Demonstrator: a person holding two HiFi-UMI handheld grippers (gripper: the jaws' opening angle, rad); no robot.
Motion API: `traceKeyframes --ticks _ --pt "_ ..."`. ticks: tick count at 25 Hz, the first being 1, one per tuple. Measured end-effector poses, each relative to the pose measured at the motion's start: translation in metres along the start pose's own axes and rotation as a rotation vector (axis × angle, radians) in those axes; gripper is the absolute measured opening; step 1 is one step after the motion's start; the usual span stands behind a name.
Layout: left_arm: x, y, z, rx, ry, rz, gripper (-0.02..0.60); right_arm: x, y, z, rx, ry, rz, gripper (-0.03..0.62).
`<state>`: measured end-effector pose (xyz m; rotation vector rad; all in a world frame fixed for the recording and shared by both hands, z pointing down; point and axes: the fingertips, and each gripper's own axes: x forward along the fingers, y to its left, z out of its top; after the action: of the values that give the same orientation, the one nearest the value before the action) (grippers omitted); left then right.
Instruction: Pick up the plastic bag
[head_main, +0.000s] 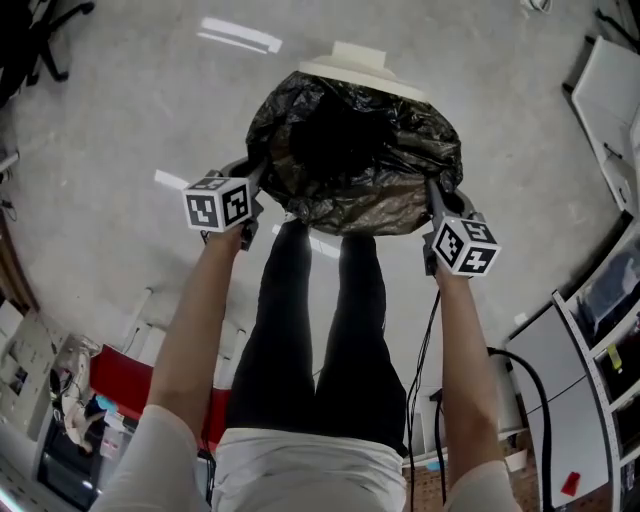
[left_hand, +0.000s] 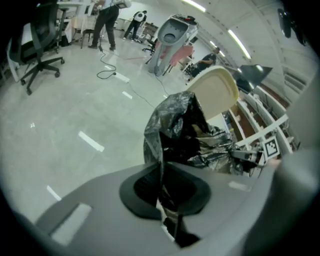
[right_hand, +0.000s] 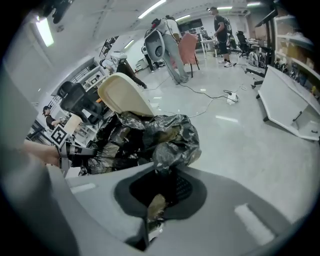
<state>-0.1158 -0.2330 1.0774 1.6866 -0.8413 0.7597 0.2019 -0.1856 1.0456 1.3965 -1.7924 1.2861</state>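
1. Only the left gripper view took in the office chair (left_hand: 37, 45) far off on the floor (left_hand: 75, 110). It also caught the right gripper's marker cube (left_hand: 271, 147) beyond the bag.
2. The left forearm (head_main: 195, 320) reached straight out ahead of the person. The left gripper (head_main: 256, 182) was at the bag's left edge.
3. In its own view the left gripper (left_hand: 162, 200) had its fingers pressed together on a thin fold of black film, pinching the bag.
4. The plastic bag (head_main: 350, 150) hung in the air between the two grippers, clear of the floor and in front of the person's legs (head_main: 320, 330). Its long axis ran left to right across the head view, and its crumpled bulk bulged away from the person.
5. A cream container (head_main: 345, 60) showed just past the bag. Whether the bag touched it could not be told.
6. The right forearm (head_main: 465, 370) was stretched forward likewise, nearly parallel to the left. The right gripper (head_main: 436, 192) was at the bag's right edge.
7. The right gripper (right_hand: 155, 210) had its fingers closed on a bunched piece of the bag (right_hand: 150, 135).
8. Only the right gripper view showed the white panel (right_hand: 290, 105) at the right.
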Motion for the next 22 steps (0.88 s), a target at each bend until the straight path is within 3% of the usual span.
traceKeyframes --ticks 9,14,22 --pt "-0.070 -0.056 0.021 0.015 -0.083 -0.004 0.006 -0.066 0.048 0.037 -0.035 -0.044 0.050 0.003" --pt "-0.113 -0.091 0.011 0.020 -0.080 -0.002 0.006 -0.108 0.070 0.044 -0.057 -0.024 0.068 0.003" --pt "-0.213 -0.144 0.020 0.062 -0.155 0.003 0.006 -0.198 0.095 0.075 -0.050 -0.093 0.088 0.003"
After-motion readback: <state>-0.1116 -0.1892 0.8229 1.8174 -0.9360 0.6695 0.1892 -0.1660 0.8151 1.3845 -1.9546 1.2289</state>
